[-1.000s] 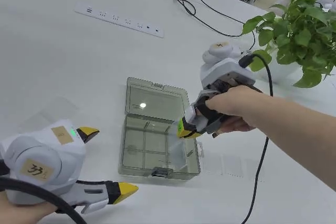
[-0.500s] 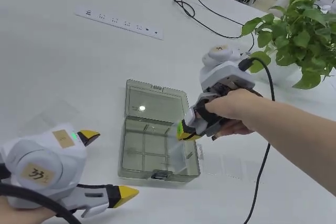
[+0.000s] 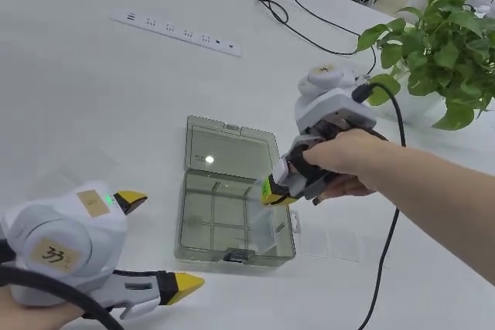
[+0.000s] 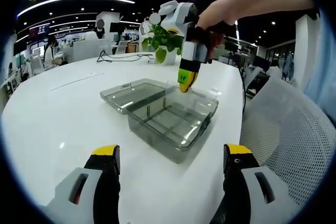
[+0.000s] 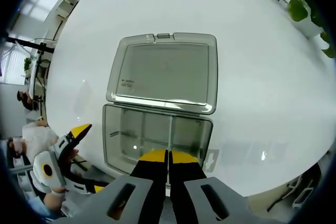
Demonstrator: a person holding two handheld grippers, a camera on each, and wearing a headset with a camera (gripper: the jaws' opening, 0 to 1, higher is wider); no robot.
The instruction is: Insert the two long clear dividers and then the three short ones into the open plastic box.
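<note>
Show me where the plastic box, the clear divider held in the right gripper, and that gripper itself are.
plastic box (image 3: 230, 148): head view, on its open lid.
clear divider (image 3: 261, 226): head view, on its flat face, within the box.
right gripper (image 3: 271, 194): head view, between its yellow tips.

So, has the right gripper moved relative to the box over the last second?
No. The right gripper holds the same spot over the open box, near its hinge side, shut on a clear divider.
</note>
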